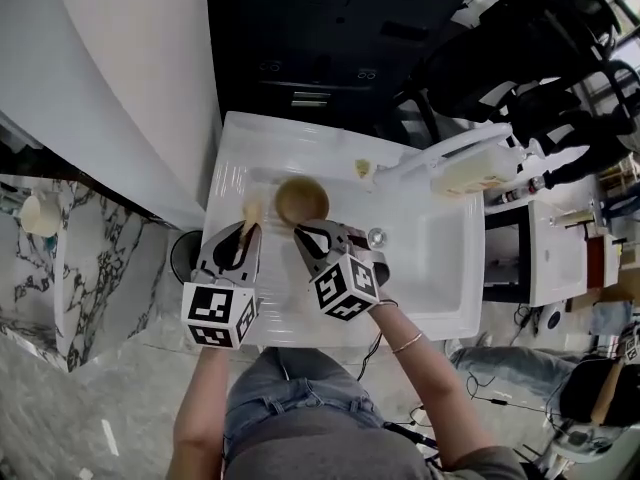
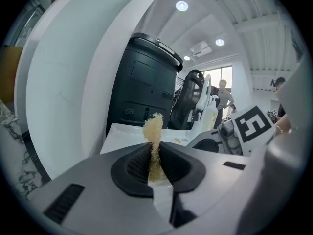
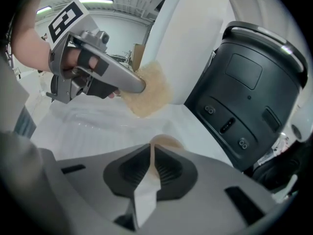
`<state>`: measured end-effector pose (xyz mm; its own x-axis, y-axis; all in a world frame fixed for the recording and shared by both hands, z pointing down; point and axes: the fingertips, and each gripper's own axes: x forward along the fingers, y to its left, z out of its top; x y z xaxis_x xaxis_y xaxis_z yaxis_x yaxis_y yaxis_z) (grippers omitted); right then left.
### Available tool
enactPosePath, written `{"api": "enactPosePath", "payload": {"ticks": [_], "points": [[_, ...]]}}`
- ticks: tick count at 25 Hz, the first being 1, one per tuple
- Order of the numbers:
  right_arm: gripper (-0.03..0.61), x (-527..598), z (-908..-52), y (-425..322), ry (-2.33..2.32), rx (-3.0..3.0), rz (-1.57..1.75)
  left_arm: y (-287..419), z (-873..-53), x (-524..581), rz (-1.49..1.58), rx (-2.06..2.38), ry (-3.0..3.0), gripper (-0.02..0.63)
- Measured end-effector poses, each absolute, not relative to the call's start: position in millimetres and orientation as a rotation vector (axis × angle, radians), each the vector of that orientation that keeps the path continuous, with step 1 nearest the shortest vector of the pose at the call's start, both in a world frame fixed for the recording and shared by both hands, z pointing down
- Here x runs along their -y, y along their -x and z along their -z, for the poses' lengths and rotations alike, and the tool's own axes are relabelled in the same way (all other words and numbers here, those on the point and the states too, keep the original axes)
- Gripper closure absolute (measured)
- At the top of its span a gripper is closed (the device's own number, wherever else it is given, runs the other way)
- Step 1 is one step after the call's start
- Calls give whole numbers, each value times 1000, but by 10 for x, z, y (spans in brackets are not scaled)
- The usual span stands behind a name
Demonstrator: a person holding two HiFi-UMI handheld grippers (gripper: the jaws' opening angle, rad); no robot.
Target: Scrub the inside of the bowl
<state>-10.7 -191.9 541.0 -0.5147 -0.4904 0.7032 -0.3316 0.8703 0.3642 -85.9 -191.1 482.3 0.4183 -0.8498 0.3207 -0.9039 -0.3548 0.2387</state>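
**Bowl (image 1: 302, 200) held by its rim, scrubber (image 1: 251, 211) beside it**

The right gripper (image 1: 305, 231) is clamped on the bowl's near rim, over the white sink (image 1: 430, 258). The left gripper (image 1: 248, 230) is closed on the tan scrubber, just left of the bowl and outside it.

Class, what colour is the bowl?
Tan brown; the bowl shows best in the head view.

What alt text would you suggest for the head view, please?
Seen from above, a person at a white sink unit grips the rim of a tan bowl with the right tool and holds a tan scrub pad in the left tool, just left of the bowl.
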Motion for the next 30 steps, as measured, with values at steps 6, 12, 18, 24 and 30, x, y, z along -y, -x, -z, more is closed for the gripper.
{"api": "enactPosePath", "payload": {"ticks": [6, 12, 18, 24, 30], "points": [[535, 1923, -5556, 133, -488, 2104, 268, 875, -4884, 1993, -199, 1502, -2281, 568], [515, 1949, -5657, 110, -425, 2054, 298, 853, -4908, 2048, -191, 1494, -2266, 568], [515, 1957, -5757, 129, -364, 2013, 338, 837, -4937, 2090, -190, 1494, -2257, 568], [515, 1960, -5883, 111, -324, 1959, 360, 849, -4947, 2104, -188, 1501, -2243, 568], [543, 1992, -5913, 91, -339, 1935, 371, 890, -4951, 2078, -186, 1516, -2234, 568]]}}
